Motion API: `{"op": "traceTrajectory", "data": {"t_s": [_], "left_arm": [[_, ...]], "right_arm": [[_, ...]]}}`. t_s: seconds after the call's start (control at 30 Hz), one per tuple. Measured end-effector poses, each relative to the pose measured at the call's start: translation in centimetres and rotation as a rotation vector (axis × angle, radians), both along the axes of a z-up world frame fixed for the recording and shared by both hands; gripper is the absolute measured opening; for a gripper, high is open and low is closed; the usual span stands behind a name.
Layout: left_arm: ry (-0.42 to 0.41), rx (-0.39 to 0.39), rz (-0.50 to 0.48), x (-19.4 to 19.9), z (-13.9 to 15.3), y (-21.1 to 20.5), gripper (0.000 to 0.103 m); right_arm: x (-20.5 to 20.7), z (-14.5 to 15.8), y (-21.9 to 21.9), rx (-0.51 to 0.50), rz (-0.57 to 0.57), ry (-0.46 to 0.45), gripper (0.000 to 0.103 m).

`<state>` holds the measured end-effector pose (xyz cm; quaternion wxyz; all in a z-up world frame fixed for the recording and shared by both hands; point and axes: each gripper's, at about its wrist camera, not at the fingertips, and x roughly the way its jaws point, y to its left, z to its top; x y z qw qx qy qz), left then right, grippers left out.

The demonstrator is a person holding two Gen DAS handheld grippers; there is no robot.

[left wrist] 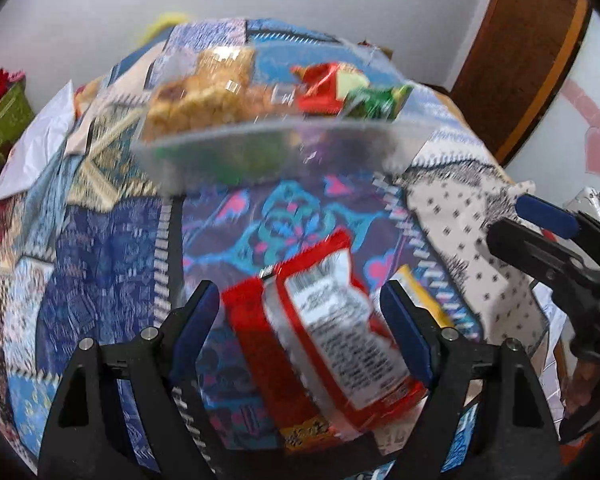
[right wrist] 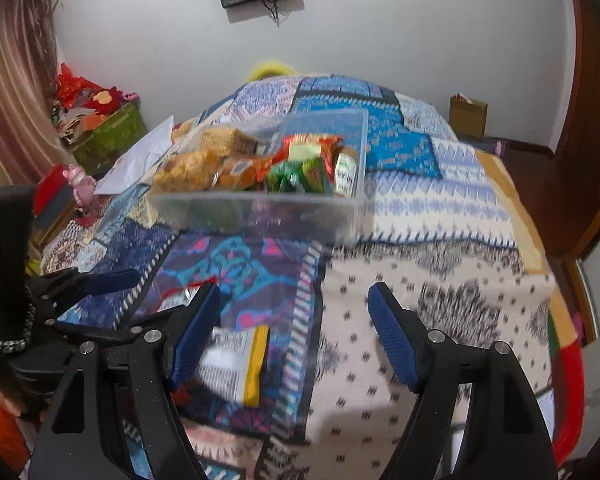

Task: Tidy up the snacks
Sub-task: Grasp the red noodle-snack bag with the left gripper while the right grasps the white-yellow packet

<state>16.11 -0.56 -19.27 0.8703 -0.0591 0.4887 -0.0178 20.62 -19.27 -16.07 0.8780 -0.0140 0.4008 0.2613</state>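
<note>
Red snack packet [left wrist: 324, 332] between left hand-held gripper [left wrist: 300, 336] jaws

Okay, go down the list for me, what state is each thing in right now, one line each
Left gripper: open, around the red packet.
Red packet: lying on the quilt, back side up.
Right gripper: open, empty.
Yellow packet: lying on the quilt.
Clear bin: uncovered, holding snacks.

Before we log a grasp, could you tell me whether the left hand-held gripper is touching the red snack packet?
Cannot tell: the left wrist view shows the red snack packet between the left hand-held gripper, but blur hides contact.
</note>
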Motion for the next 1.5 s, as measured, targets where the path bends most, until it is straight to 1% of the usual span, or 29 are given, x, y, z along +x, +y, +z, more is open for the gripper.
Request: {"op": "traceTrajectory", "data": {"t_s": [0.07,0.17,0.3,0.33,0.43,0.53,0.6,0.67,0.73,0.8,0.83,0.87,0.93,0.97,1.1,1.2,1.33,1.5], "left_arm": [[0.017,-0.022,0.023,-0.6,-0.7,0.7,0.083],[0.009,-0.033,0.049,-1.7,-1.1,1.9,0.083],[0.041,0.005,0.081,-2.6,-2.3,3.8,0.083],[0.043,0.0,0.085,-2.9,-2.6,4.2,0.084],[0.053,-0.03,0.119,-3.8,-3.5,5.9,0.088],[0.054,-0.087,0.144,-4.2,-4.0,7.0,0.088],[0.052,-0.095,0.143,-4.2,-4.3,7.0,0.088],[0.04,-0.061,0.134,-4.2,-4.3,6.4,0.088],[0.025,-0.04,0.128,-4.4,-4.3,6.0,0.086],[0.006,-0.03,0.13,-4.5,-4.1,5.7,0.079],[-0.002,-0.022,0.129,-4.5,-4.0,5.7,0.071],[-0.01,-0.009,0.128,-4.7,-3.8,5.5,0.067],[-0.016,-0.003,0.114,-4.9,-3.6,5.3,0.066],[-0.019,-0.006,0.11,-5.1,-3.5,5.3,0.065],[-0.027,-0.024,0.102,-5.8,-2.8,5.1,0.065],[-0.046,-0.021,0.099,-6.0,-1.9,4.9,0.065],[-0.086,-0.015,0.087,-5.9,-0.2,4.6,0.065],[-0.156,-0.011,0.076,-5.1,2.5,4.4,0.065]], "right_arm": [[-0.6,-0.7,0.2,-0.005,0.006,0.022,0.073],[-1.2,-2.0,0.9,-0.017,0.024,0.056,0.073],[-1.7,-3.6,2.0,-0.022,0.046,0.1,0.073],[-1.8,-3.9,2.4,-0.02,0.057,0.115,0.073],[-2.0,-4.8,3.6,-0.033,0.087,0.14,0.073],[-2.2,-5.5,4.5,-0.027,0.11,0.152,0.075],[-2.1,-5.8,4.9,-0.016,0.122,0.165,0.076],[-2.2,-5.9,5.2,-0.027,0.127,0.155,0.077],[-2.4,-5.9,5.3,-0.036,0.129,0.143,0.074],[-2.6,-5.8,5.5,-0.047,0.138,0.13,0.068],[-2.7,-5.8,5.6,-0.054,0.138,0.126,0.066],[-2.8,-5.8,5.8,-0.069,0.141,0.118,0.063],[-2.9,-5.6,6.1,-0.07,0.16,0.114,0.046],[-2.9,-5.5,6.2,-0.059,0.172,0.118,0.044],[-3.2,-5.1,6.5,-0.069,0.162,0.087,0.041],[-3.4,-4.5,6.3,-0.055,0.159,0.071,0.04],[-3.3,-2.8,5.7,-0.035,0.14,0.03,0.04],[-2.6,-0.2,4.7,-0.014,0.11,-0.038,0.04]]}}
